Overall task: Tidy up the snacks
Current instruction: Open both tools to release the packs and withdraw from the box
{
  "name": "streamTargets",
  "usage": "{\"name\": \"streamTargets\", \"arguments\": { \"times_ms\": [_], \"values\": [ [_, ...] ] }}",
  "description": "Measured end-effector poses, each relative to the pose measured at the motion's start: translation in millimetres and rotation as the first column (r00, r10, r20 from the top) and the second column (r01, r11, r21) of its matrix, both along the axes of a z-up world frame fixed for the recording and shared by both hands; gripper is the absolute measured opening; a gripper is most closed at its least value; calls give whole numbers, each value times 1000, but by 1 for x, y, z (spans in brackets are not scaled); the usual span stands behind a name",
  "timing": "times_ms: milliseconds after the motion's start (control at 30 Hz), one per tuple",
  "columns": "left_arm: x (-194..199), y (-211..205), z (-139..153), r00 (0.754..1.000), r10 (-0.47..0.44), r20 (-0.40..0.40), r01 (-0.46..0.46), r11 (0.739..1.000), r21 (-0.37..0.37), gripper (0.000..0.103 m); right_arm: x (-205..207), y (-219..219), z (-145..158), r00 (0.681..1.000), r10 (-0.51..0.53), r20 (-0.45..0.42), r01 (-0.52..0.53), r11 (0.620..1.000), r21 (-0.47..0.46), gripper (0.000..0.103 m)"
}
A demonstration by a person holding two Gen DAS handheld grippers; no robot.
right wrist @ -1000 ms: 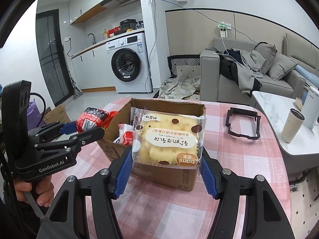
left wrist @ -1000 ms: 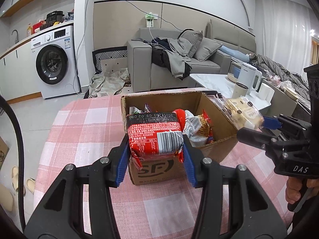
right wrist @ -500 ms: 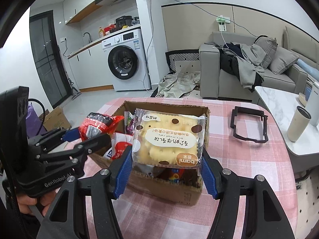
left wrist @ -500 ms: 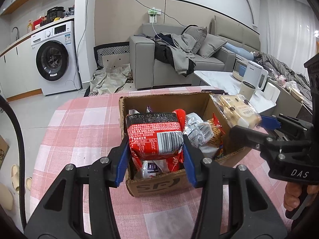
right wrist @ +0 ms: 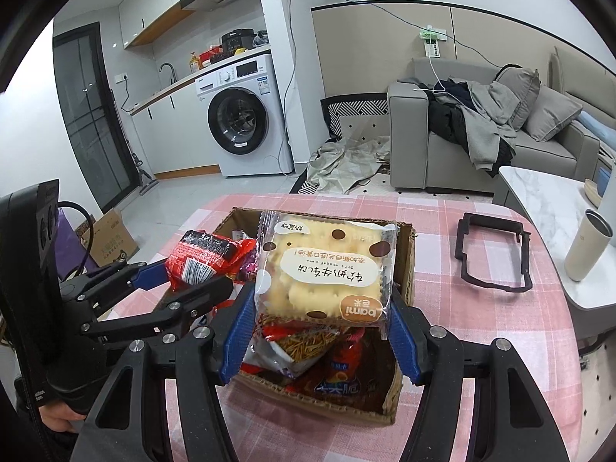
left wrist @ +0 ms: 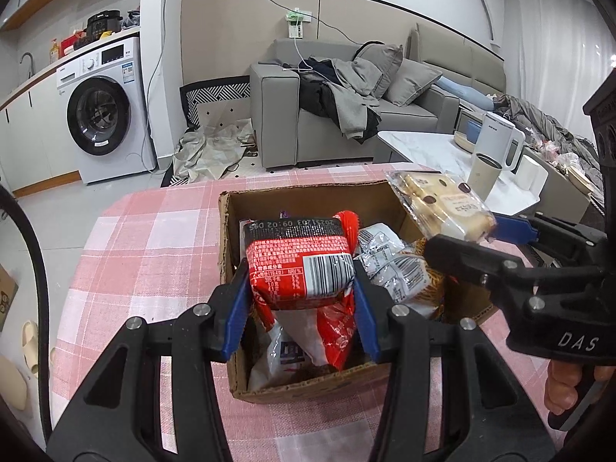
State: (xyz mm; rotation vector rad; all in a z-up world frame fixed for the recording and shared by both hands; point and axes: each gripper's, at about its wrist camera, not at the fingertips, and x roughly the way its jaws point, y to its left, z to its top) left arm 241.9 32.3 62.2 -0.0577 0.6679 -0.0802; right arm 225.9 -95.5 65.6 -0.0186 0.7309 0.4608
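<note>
Both grippers have moved forward over the box; left gripper pinches a red pack, right gripper pinches a cake pack.

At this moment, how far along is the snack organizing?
Done: several packets already lie in the brown cardboard box. In hand: left gripper clamps a red noodle packet, right gripper a clear-wrapped yellow nougat cake, both above the box. Left: releasing both inside.
</note>
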Motion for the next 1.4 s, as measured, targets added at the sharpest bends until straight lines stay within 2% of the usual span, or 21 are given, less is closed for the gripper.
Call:
{"name": "streamTargets", "arguments": {
  "times_ms": [467,567,633,667,700,733,833,900,1100,1400],
  "values": [
    [12,6,-11,1000,6,-1,-6,1000,-20,45,20,-9,-14,999,-27,-25,27,999,32,65],
    [6,7,-11,1000,12,3,-12,1000,-12,49,16,-9,-11,1000,-2,-18,3,999,51,77],
    [0,10,-8,1000,15,15,-15,1000,-26,65,11,-9,-7,1000,8,12,-8,999,48,90],
    [-4,11,-7,1000,7,30,-6,999,-38,69,8,-8,-5,1000,9,29,-10,999,43,92],
    [-9,12,-5,999,6,40,-5,999,-40,82,3,-9,-2,999,14,49,-16,999,39,94],
    [-14,13,-2,999,17,51,-16,999,-30,90,0,-9,0,998,17,58,-19,999,35,96],
    [-30,17,4,995,26,93,-24,999,-25,103,-12,-12,5,996,28,84,-32,999,40,100],
    [-40,22,6,994,25,105,-20,999,-47,103,-22,-15,9,993,27,111,-32,999,43,103],
    [-80,33,14,989,48,142,-39,997,-63,103,-52,-25,13,987,42,155,-54,996,74,103],
    [-139,34,6,978,80,195,-80,997,-5,103,-91,-35,-1,977,16,211,-40,993,109,103]
  ]
}}
